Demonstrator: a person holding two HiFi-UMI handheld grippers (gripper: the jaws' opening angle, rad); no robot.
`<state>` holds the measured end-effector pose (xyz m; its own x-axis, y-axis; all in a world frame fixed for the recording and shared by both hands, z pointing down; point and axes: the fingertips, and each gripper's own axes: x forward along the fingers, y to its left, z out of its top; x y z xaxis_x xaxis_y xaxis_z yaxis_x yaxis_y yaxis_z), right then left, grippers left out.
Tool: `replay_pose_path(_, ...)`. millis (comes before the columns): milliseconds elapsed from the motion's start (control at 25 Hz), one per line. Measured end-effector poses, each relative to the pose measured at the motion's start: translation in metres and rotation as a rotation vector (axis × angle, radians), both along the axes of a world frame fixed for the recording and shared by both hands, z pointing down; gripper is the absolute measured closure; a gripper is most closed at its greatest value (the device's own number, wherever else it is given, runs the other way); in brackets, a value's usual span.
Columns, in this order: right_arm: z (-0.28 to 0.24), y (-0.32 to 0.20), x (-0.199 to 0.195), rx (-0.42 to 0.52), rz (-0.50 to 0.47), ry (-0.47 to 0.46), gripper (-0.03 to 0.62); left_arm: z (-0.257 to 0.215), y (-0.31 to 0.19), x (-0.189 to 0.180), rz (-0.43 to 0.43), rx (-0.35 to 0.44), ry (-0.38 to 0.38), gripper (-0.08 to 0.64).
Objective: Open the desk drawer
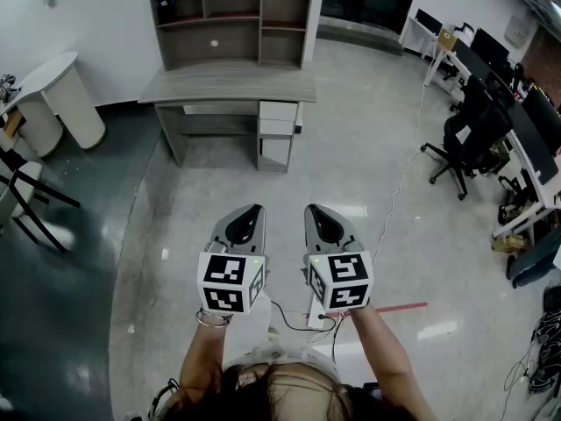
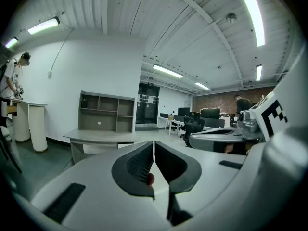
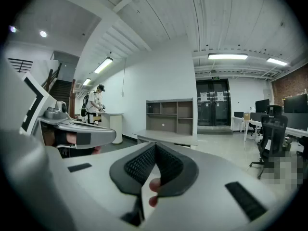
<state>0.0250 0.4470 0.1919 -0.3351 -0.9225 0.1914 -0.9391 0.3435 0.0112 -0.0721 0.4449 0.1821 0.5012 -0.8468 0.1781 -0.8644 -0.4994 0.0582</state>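
Closed, empty left claw and right claw, side by side; desk well apart, drawers shut

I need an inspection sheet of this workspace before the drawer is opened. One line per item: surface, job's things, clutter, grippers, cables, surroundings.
Surface: grey glossy floor; a red tape strip near the person's feet.
Job's things: desk with a shelf unit on top; drawer stack under its right end in the head view, all fronts shut.
Clutter: nothing seen on the desk top.
Grippers: left hand-held gripper and right hand-held gripper both shut, empty, side by side, well short of the desk.
Cables: white cable lies on the floor, right of the way to the desk.
Surroundings: office chair and monitor desks on the right; white table on the left, another person standing at it.
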Motion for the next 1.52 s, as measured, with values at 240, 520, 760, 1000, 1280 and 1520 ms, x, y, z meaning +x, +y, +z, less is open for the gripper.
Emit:
replay_pose_path(240,-0.003,0.007,0.011,0.01,0.02,-0.012,0.571,-0.002,-0.001,0.012,0.004,-0.006,-0.03,0.54)
replay_pose_path(520,0.001,0.002,0.023,0.024,0.049,-0.007,0.571,0.003,-0.014,0.022,0.015,-0.018,-0.066,0.54)
replay_pose_path(760,0.012,-0.024,0.026,0.006,0.058,0.021,0.571,0.018,-0.034,0.026,0.031,-0.046,-0.079,0.54)
replay_pose_path(1000,0.016,-0.075,0.02,0.002,0.049,0.03,0.571,0.024,-0.086,0.024,0.037,-0.045,-0.097,0.54)
replay_pose_path(1280,0.018,-0.157,0.022,-0.028,0.046,0.022,0.571,0.024,-0.174,0.029,0.056,-0.059,-0.065,0.54)
replay_pose_path(1520,0.019,-0.222,0.029,-0.035,0.054,0.032,0.571,0.024,-0.241,0.035,0.073,-0.06,-0.052,0.54)
